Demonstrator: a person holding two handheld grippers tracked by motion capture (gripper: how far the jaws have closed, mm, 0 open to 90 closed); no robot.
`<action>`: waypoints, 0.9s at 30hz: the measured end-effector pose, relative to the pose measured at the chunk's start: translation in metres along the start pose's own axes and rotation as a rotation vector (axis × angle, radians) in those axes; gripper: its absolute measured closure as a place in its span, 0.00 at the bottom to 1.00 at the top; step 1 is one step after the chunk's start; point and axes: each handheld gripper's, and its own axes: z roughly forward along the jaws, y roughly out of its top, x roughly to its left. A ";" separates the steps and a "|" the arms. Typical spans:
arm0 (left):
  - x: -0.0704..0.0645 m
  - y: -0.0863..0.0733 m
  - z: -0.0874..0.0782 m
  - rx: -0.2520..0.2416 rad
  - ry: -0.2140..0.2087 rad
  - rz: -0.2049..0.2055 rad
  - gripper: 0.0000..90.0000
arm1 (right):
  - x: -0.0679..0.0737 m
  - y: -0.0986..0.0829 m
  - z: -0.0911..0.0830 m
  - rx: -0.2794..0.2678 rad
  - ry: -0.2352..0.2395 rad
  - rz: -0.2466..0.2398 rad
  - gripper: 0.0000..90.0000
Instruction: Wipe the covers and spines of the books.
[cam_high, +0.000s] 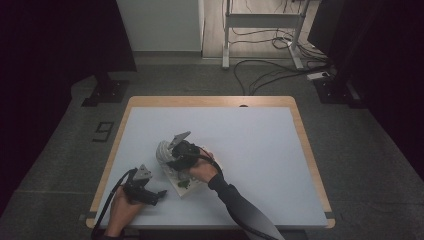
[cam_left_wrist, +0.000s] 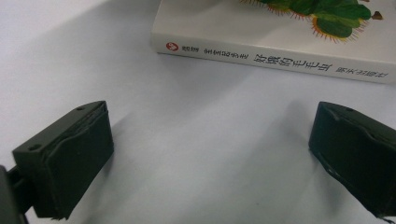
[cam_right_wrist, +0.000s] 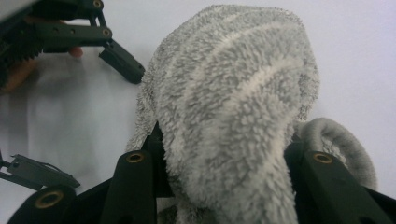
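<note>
A fluffy grey-and-white striped sock (cam_right_wrist: 229, 107) is pinched between the jaws of my right gripper (cam_right_wrist: 224, 158), which is shut on it. From above, the sock (cam_high: 163, 151) bulges out to the left of my right gripper (cam_high: 172, 157), over the left end of a white book (cam_high: 186, 184) with a green picture on its cover. My left gripper (cam_high: 159, 195) lies low on the table at the front left, open and holding nothing, and points at the book. Its own view shows the book's spine (cam_left_wrist: 275, 59) with printed characters beyond the spread jaws (cam_left_wrist: 210, 154).
The pale blue table top (cam_high: 250, 150) has a wooden rim and wide bare room to the right and at the back. Beyond the table stand a desk frame (cam_high: 260, 30) and loose cables (cam_high: 270, 70) on the floor.
</note>
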 end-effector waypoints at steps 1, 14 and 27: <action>0.000 0.000 0.000 0.000 0.000 0.000 0.00 | -0.001 0.001 -0.002 -0.003 -0.001 0.001 0.61; 0.000 0.000 0.000 0.000 -0.001 -0.001 0.00 | -0.010 -0.003 -0.025 -0.013 -0.034 0.013 0.61; 0.000 0.000 0.000 0.000 0.000 -0.001 0.00 | -0.026 -0.017 -0.050 -0.026 -0.070 0.052 0.60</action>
